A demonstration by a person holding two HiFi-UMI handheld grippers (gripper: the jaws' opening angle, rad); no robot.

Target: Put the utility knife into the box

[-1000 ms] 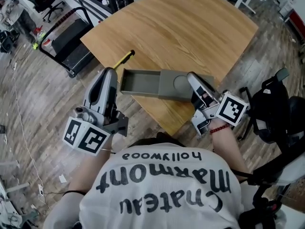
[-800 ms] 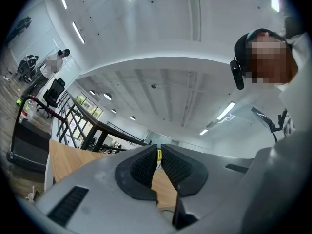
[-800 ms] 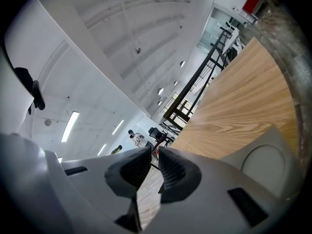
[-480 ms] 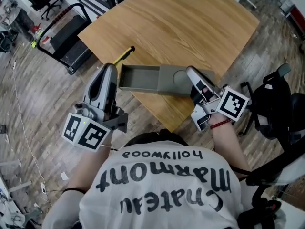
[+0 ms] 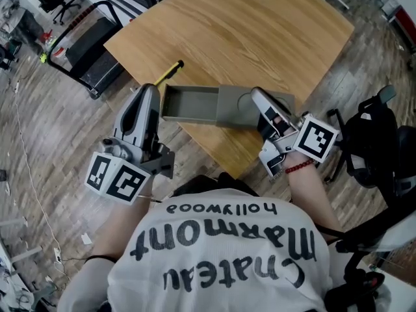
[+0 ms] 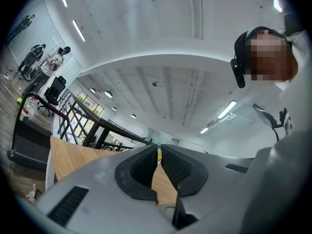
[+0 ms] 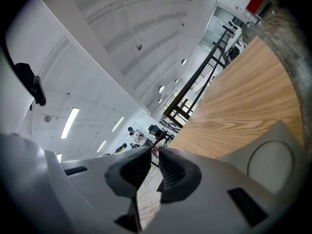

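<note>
Both grippers are nearly as they were a second ago. The left gripper (image 5: 150, 91) has its jaws drawn almost together on nothing, and the right gripper (image 5: 255, 94) has its jaws just as close and equally empty. The small shift across the head view looks more like the head moving than the hands. So the task has not advanced, and the pick-up is still to come.

Ahead of both tools is the wooden table (image 5: 260, 31). A treadmill (image 5: 84, 51) stands on the floor well off to the left gripper's left. A black bag (image 5: 377, 148) sits to the right gripper's right. Neither is in the way.

The grey box (image 5: 229, 107) lies between the two tools. Its tray (image 5: 188, 104) is slid out towards the left gripper and is empty. The right gripper lies over the sleeve, probably touching it, though the contact is not clear.

The utility knife (image 5: 170, 72), yellow, still lies on the table just beyond the left gripper's tips and apart from the tray. Nothing stands between the tips and the knife, but the jaws must open first.
</note>
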